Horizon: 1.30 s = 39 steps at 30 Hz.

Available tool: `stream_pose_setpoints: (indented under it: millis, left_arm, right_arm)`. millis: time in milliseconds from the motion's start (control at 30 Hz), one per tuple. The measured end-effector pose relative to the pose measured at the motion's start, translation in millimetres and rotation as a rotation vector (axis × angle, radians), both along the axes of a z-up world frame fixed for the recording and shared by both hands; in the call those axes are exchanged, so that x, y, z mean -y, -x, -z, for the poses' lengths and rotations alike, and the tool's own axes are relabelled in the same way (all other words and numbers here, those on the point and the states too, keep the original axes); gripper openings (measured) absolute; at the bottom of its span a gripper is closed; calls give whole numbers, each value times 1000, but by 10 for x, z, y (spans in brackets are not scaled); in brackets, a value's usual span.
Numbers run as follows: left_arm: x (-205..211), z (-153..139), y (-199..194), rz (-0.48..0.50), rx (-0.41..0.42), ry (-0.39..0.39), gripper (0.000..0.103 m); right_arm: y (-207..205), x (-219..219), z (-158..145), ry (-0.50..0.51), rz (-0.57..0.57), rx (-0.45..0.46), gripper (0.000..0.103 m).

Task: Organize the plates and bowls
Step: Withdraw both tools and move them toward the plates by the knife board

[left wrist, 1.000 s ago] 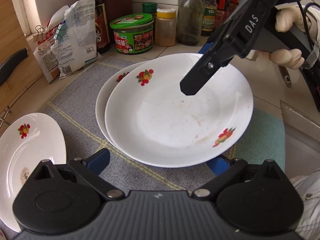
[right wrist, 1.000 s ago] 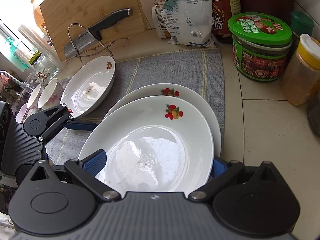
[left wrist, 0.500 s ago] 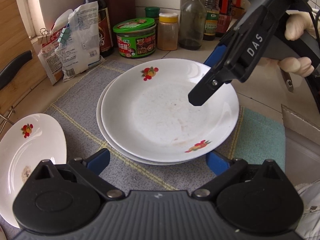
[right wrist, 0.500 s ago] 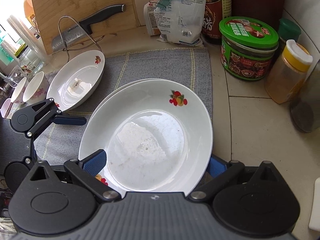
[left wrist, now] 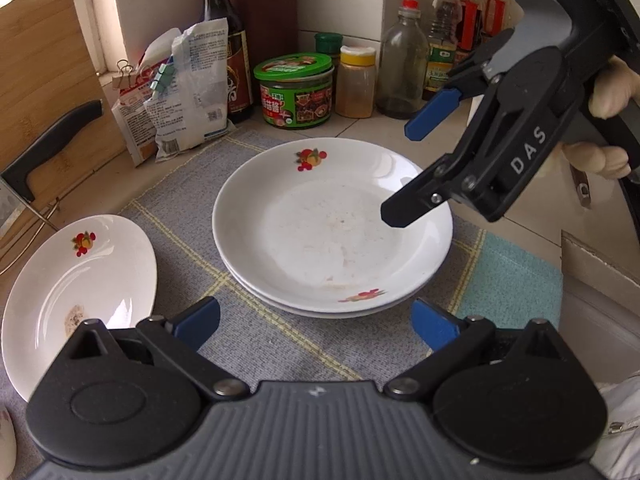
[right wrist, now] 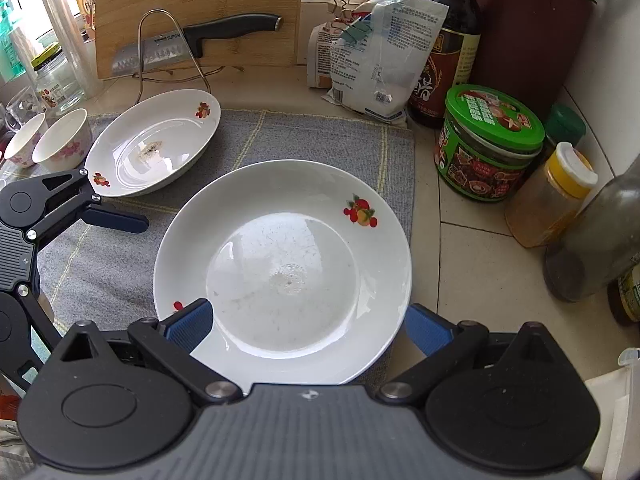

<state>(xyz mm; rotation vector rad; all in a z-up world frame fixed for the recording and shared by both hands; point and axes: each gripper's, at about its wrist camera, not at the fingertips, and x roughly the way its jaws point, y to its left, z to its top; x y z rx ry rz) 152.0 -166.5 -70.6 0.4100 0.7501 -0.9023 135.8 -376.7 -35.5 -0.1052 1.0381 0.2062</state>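
Two white plates [left wrist: 332, 236] sit stacked, rims nearly aligned, on the grey mat [left wrist: 256, 340] in the middle of the table [right wrist: 476, 264]. A third plate [left wrist: 76, 296] lies apart at about 9 o'clock from the stack in the left wrist view, also on the mat, with a dark food smear in its well. Two small bowls [right wrist: 60, 140] with pink flowers stand beyond it, side by side.

The plates look like glazed ceramic: stiff, fairly heavy, smooth enough to slip, and likely to chip if dropped (the top one shows a thin dried film). The sloped rim is the sensible place to pinch, one finger over and one under, probably at the near edge of the lone plate, which overhangs nothing visible.

Being round, the plates have no long axis; all lie flat, wells facing up. The fruit print on the top plate sits at roughly 12 o'clock in the left wrist view.

The left tool [left wrist: 316, 320] is spread wide and empty, just short of the stack. The right tool [left wrist: 404, 172] hangs over the stack's 3 o'clock rim, fingers parted, gripping nothing.
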Motion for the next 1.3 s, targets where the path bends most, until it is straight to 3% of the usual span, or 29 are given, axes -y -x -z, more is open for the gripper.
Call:
stream_pose_setpoints:
  millis: [133,267,467,567,967,1300]
  left_arm:
    - [-89,-102,71,-104,23,22,101]
    - [-219,-167,116,-268,42,32,102]
    - [-529,-131,146,-530,47,-11,102]
    - [-697,-57,125,-612,25,-33,102]
    - [-947,397,-271,-653,-36,-52,102]
    - [-991,506,-528,-639,-49,-9,102]
  right_arm:
    - [-44,-117,-34,14,-42,40,103]
    - [-141,-242,-46,-3,-100,68,103]
    - [-292,-477,-31,-50,-238,84,103]
    - [-382,-630,-7,-63,-292,83,103]
    - [-766,-1041,143,-67,-309,13,103]
    - [-1039,-1140,210,-79,-282,-27,103]
